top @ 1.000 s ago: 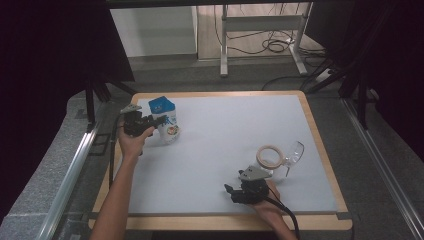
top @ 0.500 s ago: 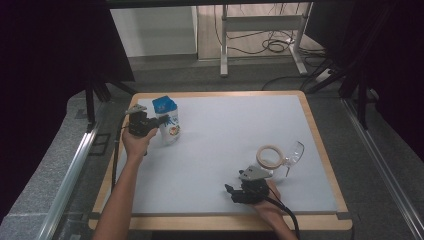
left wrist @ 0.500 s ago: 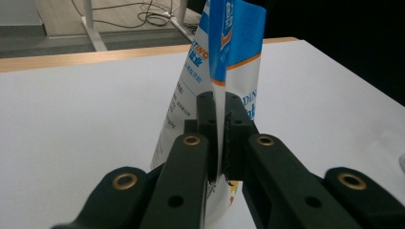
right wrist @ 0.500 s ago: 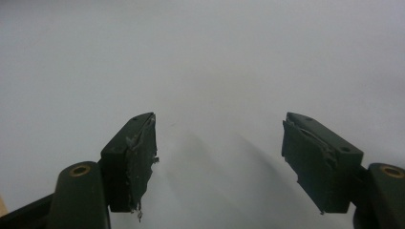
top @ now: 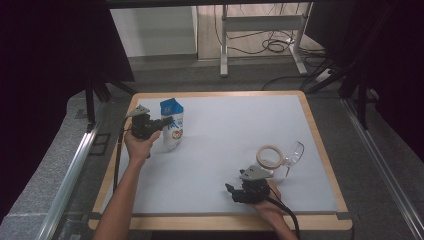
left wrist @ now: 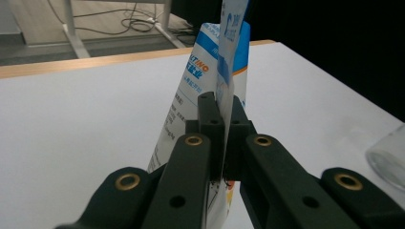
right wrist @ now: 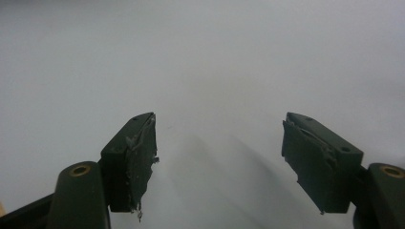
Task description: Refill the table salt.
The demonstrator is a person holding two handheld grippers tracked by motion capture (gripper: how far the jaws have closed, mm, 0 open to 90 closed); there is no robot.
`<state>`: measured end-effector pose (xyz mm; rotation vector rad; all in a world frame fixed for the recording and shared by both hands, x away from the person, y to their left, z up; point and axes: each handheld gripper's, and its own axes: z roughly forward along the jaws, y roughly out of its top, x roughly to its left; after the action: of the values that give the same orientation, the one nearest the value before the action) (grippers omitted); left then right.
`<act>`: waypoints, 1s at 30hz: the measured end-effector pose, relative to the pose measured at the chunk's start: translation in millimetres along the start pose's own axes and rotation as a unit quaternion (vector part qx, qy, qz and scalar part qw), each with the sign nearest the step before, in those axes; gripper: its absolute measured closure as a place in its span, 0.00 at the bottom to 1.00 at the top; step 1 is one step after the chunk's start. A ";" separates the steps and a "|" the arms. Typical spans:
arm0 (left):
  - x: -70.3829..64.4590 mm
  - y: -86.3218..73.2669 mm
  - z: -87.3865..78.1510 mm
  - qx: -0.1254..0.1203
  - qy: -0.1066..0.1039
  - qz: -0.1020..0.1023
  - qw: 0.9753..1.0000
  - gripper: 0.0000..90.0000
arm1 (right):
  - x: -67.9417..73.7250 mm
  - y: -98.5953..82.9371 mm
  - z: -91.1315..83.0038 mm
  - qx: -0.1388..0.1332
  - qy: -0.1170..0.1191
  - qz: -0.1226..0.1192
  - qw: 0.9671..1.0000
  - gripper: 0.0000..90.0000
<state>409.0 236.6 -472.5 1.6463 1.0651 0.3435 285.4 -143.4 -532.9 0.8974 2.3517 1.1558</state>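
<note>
A: The blue-and-white pouch (top: 172,125) is seen standing at the far left of the white table (top: 225,140), held upright, its top a little above the left gripper (top: 164,123).

B: And the grip itself is shown close up in the left gripper view: the left gripper (left wrist: 222,119) is clamped tight on the flat sealed edge of the pouch (left wrist: 200,86), with no gap left between the jaws.

A: Over on the near right, the right gripper (top: 231,190) is rested low at the table's front edge, pointed leftward across the surface.

B: In the right gripper view its jaws are spread wide, the right gripper (right wrist: 219,157) holding nothing, with bare white table (right wrist: 200,57) seen between them.

A: Just beyond that hand, a roll of tape (top: 270,156) is laid flat, and a clear glass (top: 296,152) is lying on its side right beside it, touching or nearly so.

B: A corner of glass (left wrist: 389,160) is also caught at the right edge of the left gripper view.
</note>
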 end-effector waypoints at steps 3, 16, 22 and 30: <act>-8.7 0.5 -4.3 -0.005 -0.014 0.005 1.000 1.00 | 0.4 0.1 -0.8 -0.005 -0.001 -0.001 1.000 0.32; -46.4 2.3 -21.4 -0.018 -0.079 0.012 0.997 1.00 | 3.6 0.7 -2.1 -0.013 0.002 -0.005 1.000 0.32; -61.5 1.3 -23.3 -0.018 -0.099 0.018 0.995 1.00 | 4.3 1.2 -2.5 -0.016 0.001 -0.006 1.000 0.32; -76.3 -1.7 -23.6 -0.018 -0.116 0.030 0.993 1.00 | 4.9 1.2 -3.0 -0.018 -0.001 -0.007 1.000 0.32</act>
<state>349.5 191.8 -443.5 1.6449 0.8325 0.2035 280.6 -141.2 -530.4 0.8669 2.3238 1.1880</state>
